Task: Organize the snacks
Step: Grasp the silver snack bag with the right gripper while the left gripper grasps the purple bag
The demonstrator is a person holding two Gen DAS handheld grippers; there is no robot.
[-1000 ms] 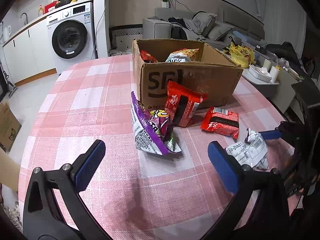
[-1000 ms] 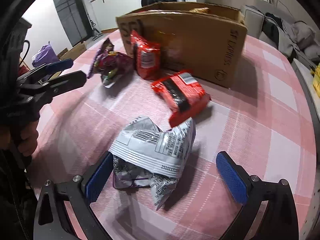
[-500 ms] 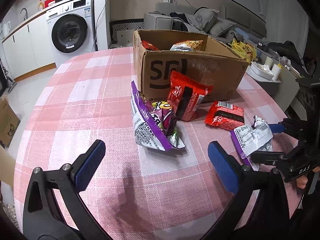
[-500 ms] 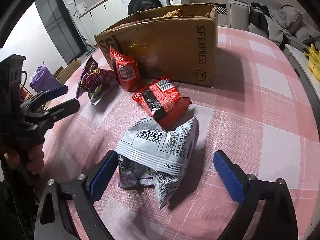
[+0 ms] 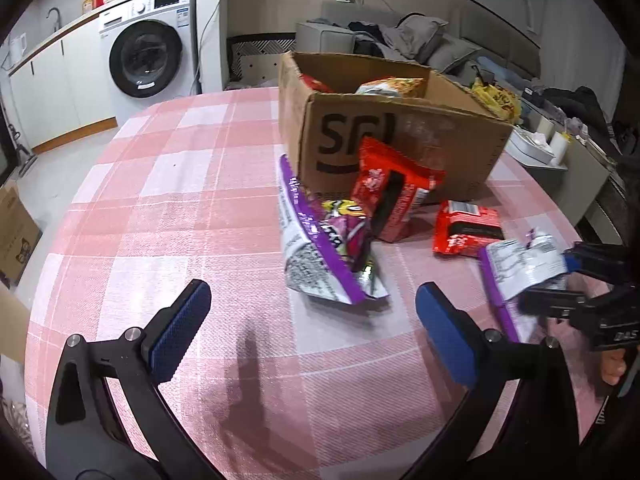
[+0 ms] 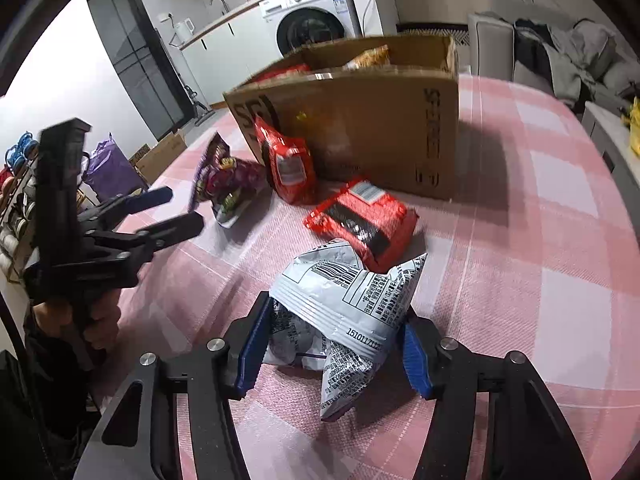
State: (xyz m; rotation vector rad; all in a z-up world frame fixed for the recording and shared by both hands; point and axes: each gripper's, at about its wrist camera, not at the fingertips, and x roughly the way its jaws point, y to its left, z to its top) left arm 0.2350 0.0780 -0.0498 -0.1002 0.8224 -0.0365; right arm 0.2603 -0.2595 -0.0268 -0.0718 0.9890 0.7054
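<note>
The right tongs are closing on a crumpled silver-white snack bag with black print and a barcode; the bag sits between the blue pads, which press its sides, and its lower end sags toward the pink checked bench. These tongs point steeply down at the bench. From the left wrist view the same bag shows a purple edge at the right side, with the right tongs' dark fingers around it.

The left tongs stand wide apart and hold nothing, hovering tilted down over bare cloth; a hand grips their handle at the left of the right wrist view.

Just beyond the silver bag lies a red and black packet, flat on the bench. Farther on, a second red packet leans upright against the front of a cardboard box, and a purple bag lies beside it, near the box's corner. More snacks lie inside the open box. A washing machine stands behind the bench.
</note>
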